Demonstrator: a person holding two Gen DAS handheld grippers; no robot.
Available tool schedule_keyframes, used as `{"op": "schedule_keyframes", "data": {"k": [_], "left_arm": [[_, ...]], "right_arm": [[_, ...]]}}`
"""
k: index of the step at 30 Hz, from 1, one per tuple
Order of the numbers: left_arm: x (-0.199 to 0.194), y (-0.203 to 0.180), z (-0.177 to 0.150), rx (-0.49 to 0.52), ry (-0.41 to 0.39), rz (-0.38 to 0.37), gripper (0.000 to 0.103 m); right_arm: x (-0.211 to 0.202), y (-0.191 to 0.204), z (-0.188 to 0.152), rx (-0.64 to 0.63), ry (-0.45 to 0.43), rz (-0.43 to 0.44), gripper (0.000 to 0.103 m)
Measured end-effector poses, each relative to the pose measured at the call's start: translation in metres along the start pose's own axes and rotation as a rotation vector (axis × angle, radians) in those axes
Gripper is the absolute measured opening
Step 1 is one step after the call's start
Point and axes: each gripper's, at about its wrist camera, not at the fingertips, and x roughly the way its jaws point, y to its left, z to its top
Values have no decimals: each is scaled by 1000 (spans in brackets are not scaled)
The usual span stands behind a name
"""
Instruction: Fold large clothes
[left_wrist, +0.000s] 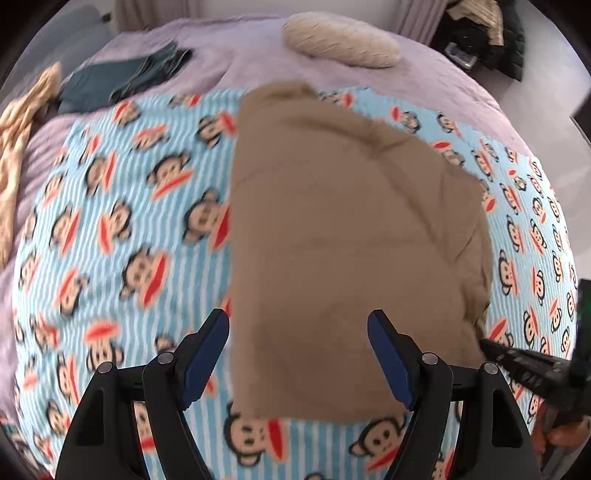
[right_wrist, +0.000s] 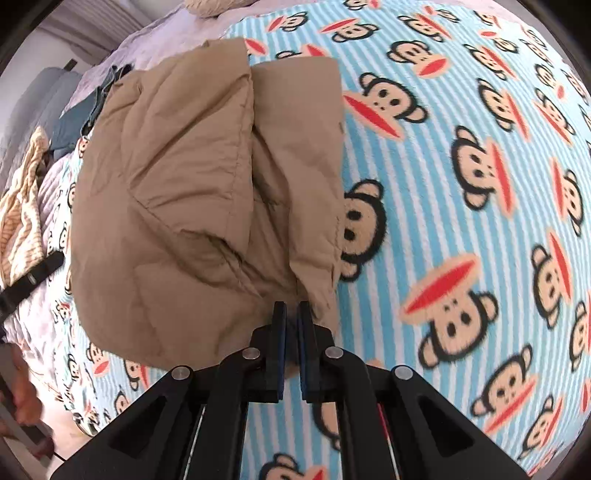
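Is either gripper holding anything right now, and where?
Left gripper: nothing, open. Right gripper: shut at the tan garment's near corner; a pinch cannot be told.

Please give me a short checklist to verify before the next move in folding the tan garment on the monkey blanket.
1. Tan padded garment lies folded on the blue striped monkey-print blanket: ok.
2. Left gripper open and empty above the garment: ok.
3. Right gripper nearly shut at the garment's near edge; cloth between the pads: cannot tell.
4. Fold edges aligned: not ok, one layer overlaps unevenly.
5. Dark teal folded clothes lie apart from the garment: ok.
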Motion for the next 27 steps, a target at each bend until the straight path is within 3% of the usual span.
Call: {"op": "schedule_keyframes", "data": {"k": [11,27], "left_arm": [[2,22,-37,-36,82,-24,79],[-50,-5,-65,-4,40,-4,79]], "right_arm": [[-46,1,-31,42,-11,-26,6],[-82,13,-50,-18,-45,52,6]]}}
